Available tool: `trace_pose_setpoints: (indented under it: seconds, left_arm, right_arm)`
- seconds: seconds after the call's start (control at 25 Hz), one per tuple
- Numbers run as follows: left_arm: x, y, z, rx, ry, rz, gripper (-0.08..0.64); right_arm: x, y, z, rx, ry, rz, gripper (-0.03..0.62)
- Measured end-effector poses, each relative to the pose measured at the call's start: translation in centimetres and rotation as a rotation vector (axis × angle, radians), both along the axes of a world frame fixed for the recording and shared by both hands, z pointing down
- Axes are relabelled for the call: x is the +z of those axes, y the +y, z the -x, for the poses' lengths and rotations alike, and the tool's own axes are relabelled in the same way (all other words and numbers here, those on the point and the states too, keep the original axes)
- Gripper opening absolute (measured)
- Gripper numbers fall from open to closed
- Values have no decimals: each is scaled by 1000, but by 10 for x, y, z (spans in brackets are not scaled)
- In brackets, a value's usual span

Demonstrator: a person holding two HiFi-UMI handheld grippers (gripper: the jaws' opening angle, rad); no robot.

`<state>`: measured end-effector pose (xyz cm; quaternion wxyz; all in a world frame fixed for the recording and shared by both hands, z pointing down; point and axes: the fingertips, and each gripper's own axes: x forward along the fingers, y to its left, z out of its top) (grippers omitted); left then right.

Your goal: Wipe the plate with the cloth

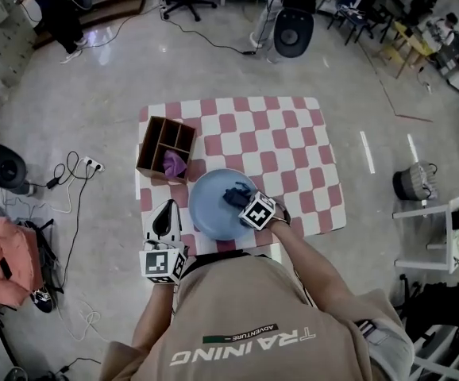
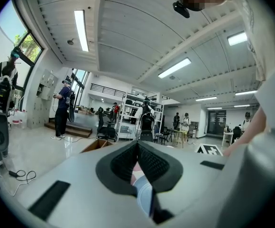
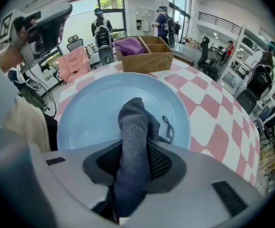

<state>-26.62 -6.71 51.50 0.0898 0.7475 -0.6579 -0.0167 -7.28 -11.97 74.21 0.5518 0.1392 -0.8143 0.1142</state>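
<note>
the plate (image 1: 207,217), pale blue and round, lies flat on the desk (image 1: 293,145) directly under the fingers (image 3: 162,164) of the right gripper (image 1: 244,202), near the desk's front edge. those fingers point steeply down and are clamped on a dark blue-grey cloth (image 3: 132,120), which fills the gap between them. its bunched lower end reaches down onto the plate's surface just past the fingertips, on the plate's right half as seen from the head view. a small loop of the cloth lies on the plate to the right of the fingers.

the left gripper (image 1: 166,217) is held level off the plate's left rim. its fingers (image 2: 155,164) are drawn together, the tips meeting. only a thin slit stays below them, and it shows a sliver of the pink-and-white checked desk cover and a strip of blue. whether they touch the plate's rim cannot be told.

beyond the plate, ahead of the right fingers, stands a wooden box (image 1: 152,148) with compartments. a purple cloth (image 1: 173,163) sits in the compartment nearest the plate.
</note>
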Motion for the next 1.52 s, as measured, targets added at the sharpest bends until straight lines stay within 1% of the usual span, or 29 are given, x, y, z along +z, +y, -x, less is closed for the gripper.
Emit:
trace_pose_setpoints:
  seconds: [0.12, 0.32, 0.56, 0.72, 0.84, 0.96, 1.2, 1.28, 1.4, 1.48, 1.52]
  left_arm:
    - [0, 6, -3, -30, 4, 4, 11]
    - [0, 16, 5, -78, 3, 11, 11]
    - [1, 26, 18, -130, 1, 11, 11]
    - [1, 32, 26, -158, 0, 14, 11]
    - [-2, 38, 30, -181, 3, 9, 11]
    - [-5, 41, 39, -206, -5, 1, 11]
    - [-6, 44, 48, -229, 3, 0, 11]
    - [-7, 44, 49, -231, 2, -4, 11]
    - [-7, 41, 49, -227, 1, -9, 11]
    - [-5, 39, 48, -220, 3, -10, 11]
    - [-4, 37, 47, -216, 5, -10, 11]
  right_arm:
    - [-3, 17, 1, -85, 5, -16, 130]
    - [-1, 51, 16, -169, -7, 53, 130]
    - [2, 75, 56, -262, -40, 119, 130]
    - [0, 80, 90, -349, -53, 126, 130]
    - [0, 81, 104, -400, -46, 117, 130]
    - [1, 70, 116, -394, -61, 116, 130]
    - [3, 45, 126, -284, -132, 84, 132]
    - [0, 39, 127, -266, -143, 64, 132]
    - [-15, 33, 127, -293, -143, 25, 132]
    - [-31, 37, 131, -352, -167, -11, 132]
    - [-40, 42, 137, -396, -195, -29, 130]
